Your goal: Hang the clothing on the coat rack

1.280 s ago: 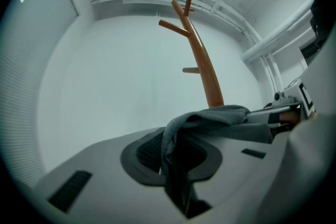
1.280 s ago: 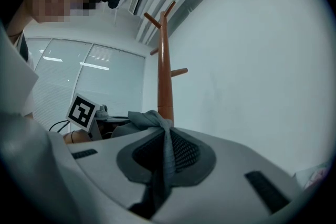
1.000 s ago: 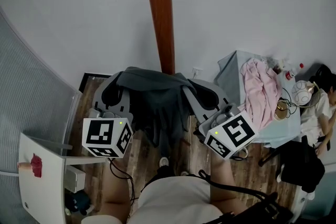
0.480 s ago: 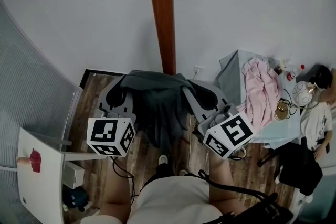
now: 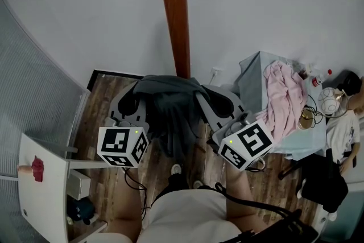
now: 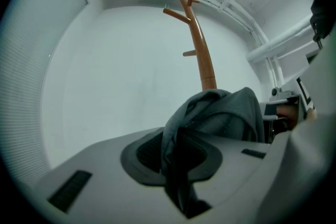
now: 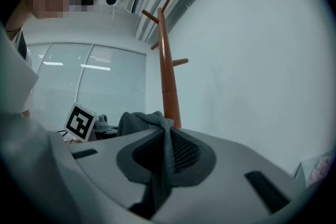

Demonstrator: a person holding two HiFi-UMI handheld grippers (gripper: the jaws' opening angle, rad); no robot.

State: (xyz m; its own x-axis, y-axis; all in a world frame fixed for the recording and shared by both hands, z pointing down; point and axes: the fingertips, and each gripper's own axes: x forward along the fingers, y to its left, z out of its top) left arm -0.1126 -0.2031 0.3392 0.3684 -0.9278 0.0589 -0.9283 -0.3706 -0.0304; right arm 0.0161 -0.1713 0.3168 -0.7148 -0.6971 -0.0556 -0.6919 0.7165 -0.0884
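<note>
A dark grey garment (image 5: 170, 114) hangs stretched between my two grippers, just in front of the brown wooden coat rack pole (image 5: 173, 20). My left gripper (image 5: 135, 101) is shut on the garment's left edge, and the cloth bunches between its pads (image 6: 176, 157). Shut on the right edge is my right gripper (image 5: 215, 102), with a fold of the garment (image 7: 164, 157) pinched between its jaws. In both gripper views the coat rack (image 6: 198, 47) (image 7: 167, 76) rises behind the cloth, its pegs high above it. The rest of the garment (image 6: 226, 113) droops toward the floor.
A table with a blue cover (image 5: 253, 74) stands at the right, carrying a pink cloth (image 5: 282, 97) and small bottles. A black bag (image 5: 324, 179) lies below it. A white desk (image 5: 42, 202) stands at the left beside a frosted partition (image 5: 28, 99). A white wall lies behind the rack.
My left gripper has sunk slightly with its edge of the garment. The right gripper has held still. Both grips are unchanged.
</note>
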